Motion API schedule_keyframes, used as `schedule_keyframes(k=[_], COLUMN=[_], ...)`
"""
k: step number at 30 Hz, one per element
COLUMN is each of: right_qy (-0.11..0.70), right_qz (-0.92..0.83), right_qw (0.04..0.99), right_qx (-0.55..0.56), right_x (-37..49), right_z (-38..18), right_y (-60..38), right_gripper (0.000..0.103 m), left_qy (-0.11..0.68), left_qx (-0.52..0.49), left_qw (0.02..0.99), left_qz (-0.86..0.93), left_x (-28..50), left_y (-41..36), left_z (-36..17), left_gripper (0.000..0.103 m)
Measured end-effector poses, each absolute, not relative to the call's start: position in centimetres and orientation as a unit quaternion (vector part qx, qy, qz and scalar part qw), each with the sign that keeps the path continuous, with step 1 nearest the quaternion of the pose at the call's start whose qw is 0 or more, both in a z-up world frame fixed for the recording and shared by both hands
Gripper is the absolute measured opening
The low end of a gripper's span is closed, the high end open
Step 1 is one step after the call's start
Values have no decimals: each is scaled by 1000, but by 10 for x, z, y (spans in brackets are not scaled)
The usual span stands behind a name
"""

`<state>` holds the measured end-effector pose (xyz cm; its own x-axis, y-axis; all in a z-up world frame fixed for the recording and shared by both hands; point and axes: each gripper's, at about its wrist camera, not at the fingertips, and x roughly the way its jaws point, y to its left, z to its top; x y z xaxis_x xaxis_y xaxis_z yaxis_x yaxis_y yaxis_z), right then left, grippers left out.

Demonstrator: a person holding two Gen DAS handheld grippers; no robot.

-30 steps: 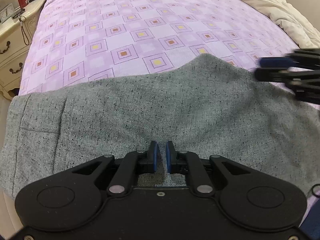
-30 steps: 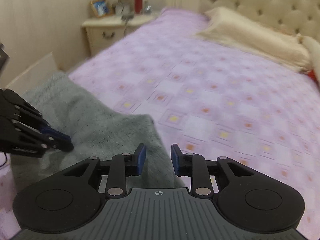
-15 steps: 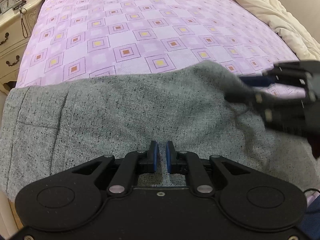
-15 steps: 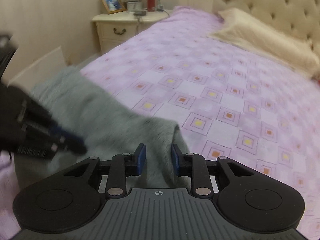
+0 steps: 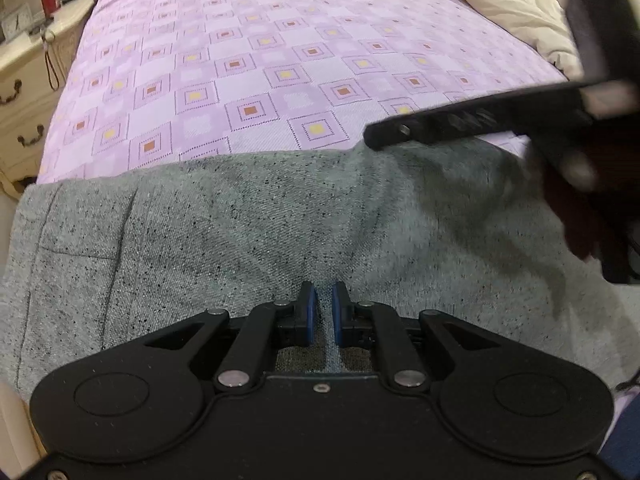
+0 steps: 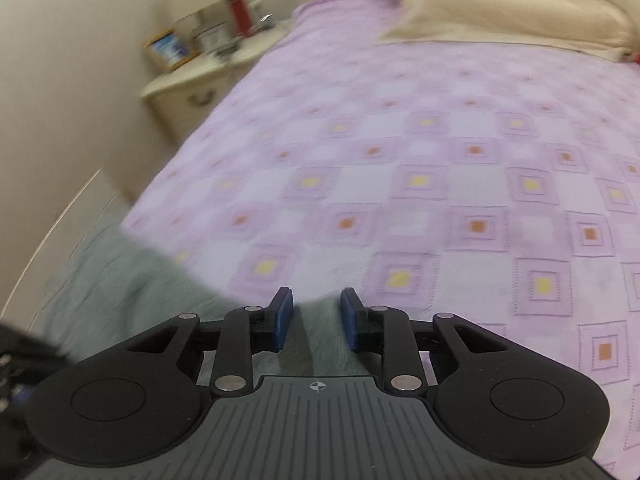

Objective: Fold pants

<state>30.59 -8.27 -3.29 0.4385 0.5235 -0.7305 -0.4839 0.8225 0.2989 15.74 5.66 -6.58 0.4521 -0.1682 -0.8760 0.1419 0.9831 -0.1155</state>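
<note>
Grey speckled pants (image 5: 240, 220) lie across the near end of a bed with a purple checked cover (image 5: 280, 60). My left gripper (image 5: 324, 312) sits low over their near edge, its blue pads almost together with a ridge of grey cloth pinched between them. My right gripper (image 5: 376, 136) reaches in from the right, blurred, with its tips at the pants' far edge. In the right wrist view my right gripper (image 6: 316, 320) has its jaws closing. The far edge of the pants (image 6: 120, 288) lies between the pads, which stand apart from it.
A cream nightstand (image 5: 20, 80) with a red bottle and small items stands left of the bed, also seen as the nightstand (image 6: 192, 92). A beige pillow (image 6: 500, 12) and a cream duvet (image 5: 500, 4) lie at the head end. The bed cover (image 6: 440, 160) stretches beyond the pants.
My right gripper swung in from the right, rolled, and came down at the pants' far edge, its jaws narrowing. The raised hump of cloth there has flattened. My left gripper stayed put.
</note>
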Motion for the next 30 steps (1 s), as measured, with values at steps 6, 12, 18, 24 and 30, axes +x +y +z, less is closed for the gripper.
schedule_keyframes(k=[6, 12, 18, 24, 30], right_qy=[374, 427, 517, 568, 551], right_qz=[282, 392, 408, 363, 196], right_qw=[879, 800, 714, 700, 799], right_qx=[-85, -154, -239, -234, -140], right_x=[274, 216, 166, 158, 154], right_z=[-2, 17, -8, -2, 7], right_y=[-73, -80, -100, -130, -210], right_gripper=[22, 19, 19, 17, 18], left_qy=[507, 479, 506, 522, 505], left_qx=[7, 35, 50, 72, 35], left_qw=[856, 874, 859, 848, 862], left_qz=[-96, -69, -62, -52, -34], left_x=[152, 126, 98, 94, 100], left_y=[53, 67, 81, 69, 61], left_z=[-61, -34, -43, -55, -33], left_gripper=[17, 24, 27, 27, 28])
